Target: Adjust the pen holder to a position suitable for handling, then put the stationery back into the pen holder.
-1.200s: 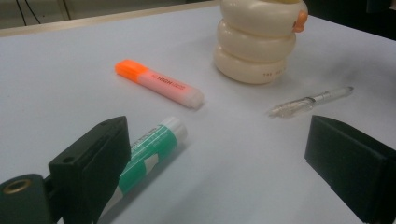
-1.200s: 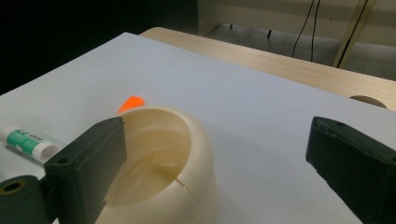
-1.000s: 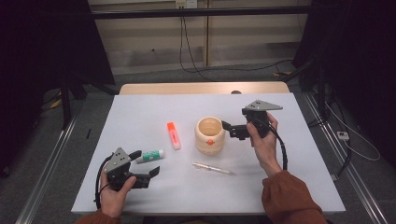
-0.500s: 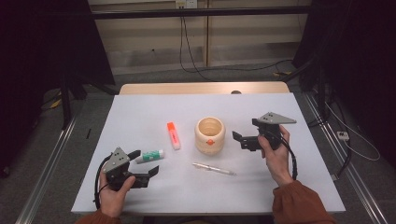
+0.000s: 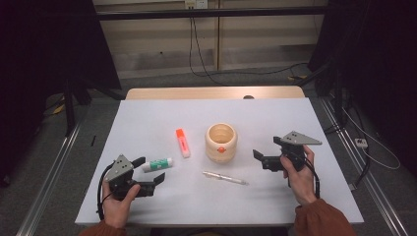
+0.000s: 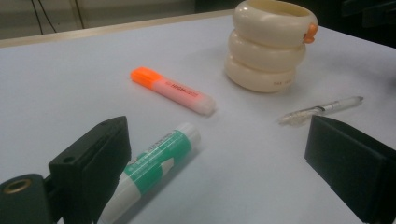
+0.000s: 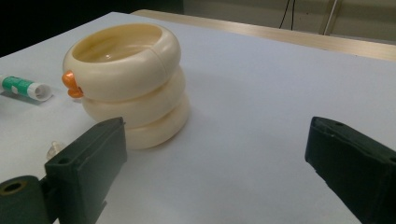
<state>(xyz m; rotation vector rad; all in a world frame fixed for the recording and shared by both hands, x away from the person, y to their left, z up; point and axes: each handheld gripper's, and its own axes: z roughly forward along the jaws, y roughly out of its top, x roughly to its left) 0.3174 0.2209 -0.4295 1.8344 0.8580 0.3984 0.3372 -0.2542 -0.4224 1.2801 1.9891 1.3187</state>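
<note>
Two grippers rest low over the white counter [image 5: 147, 118], both with jaws spread and empty. The left gripper [image 5: 150, 172] straddles a green-and-white glue stick [image 5: 157, 164] lying near the counter's front left, close beside its left jaw. The right gripper [image 5: 260, 158] faces a cream ringed cup [image 5: 221, 142] at centre, with an orange highlighter [image 5: 182, 142] and clear pen [image 5: 225, 178] lying nearby.

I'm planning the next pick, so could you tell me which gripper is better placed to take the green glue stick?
Left. The left gripper is open with the glue stick lying just ahead beside one jaw, while the right gripper faces the cream holder.
</note>
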